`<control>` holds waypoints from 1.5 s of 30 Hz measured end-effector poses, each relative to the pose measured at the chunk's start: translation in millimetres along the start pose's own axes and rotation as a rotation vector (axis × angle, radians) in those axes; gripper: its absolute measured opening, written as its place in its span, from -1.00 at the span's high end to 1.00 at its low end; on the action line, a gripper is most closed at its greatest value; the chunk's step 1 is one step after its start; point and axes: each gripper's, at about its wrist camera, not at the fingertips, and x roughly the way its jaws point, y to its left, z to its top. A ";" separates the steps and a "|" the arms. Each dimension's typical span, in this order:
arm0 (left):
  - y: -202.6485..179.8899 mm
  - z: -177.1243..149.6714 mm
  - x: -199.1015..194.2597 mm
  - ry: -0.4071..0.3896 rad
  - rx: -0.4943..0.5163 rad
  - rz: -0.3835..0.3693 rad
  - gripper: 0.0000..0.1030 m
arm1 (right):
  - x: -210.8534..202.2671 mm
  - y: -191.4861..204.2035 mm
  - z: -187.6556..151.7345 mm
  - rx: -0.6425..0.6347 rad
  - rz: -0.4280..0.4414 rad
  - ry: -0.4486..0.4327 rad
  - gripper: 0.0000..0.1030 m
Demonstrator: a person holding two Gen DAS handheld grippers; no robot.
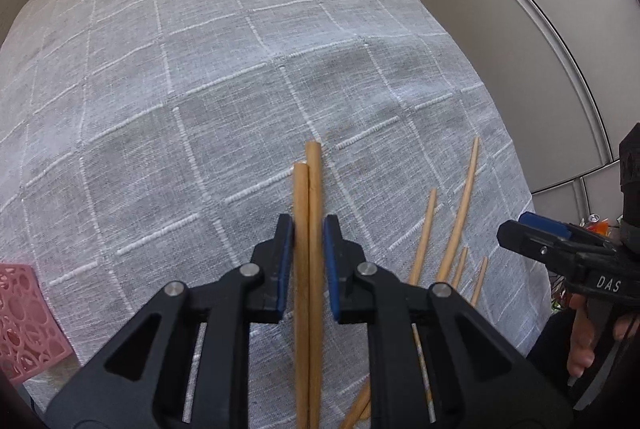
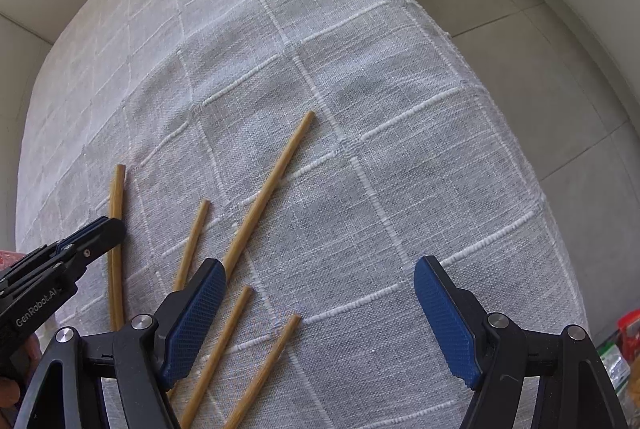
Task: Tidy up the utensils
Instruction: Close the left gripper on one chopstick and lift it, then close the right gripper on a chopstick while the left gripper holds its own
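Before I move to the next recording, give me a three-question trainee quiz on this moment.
1. True or false: the left gripper is closed on a pair of chopsticks.
2. How many loose chopsticks lie on the tablecloth in the right wrist view? A) two B) four C) seven
3. Fill in: the right gripper's jaws are ____.

Key: 1 true; 2 B; 3 open.

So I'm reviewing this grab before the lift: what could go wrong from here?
The left claw brackets two chopsticks, whose far ends are uneven; if the pads are not tight on both, one could slip out on lifting. Four loose chopsticks lie fanned under the open right claw, so closing there may catch several or scatter them. The pink holder sits at the tablecloth edge and could be knocked.
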 end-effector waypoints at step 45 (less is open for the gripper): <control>21.7 -35.1 -105.7 -0.230 -0.053 0.149 0.84 | 30.9 110.5 23.4 -0.155 0.223 0.056 -0.17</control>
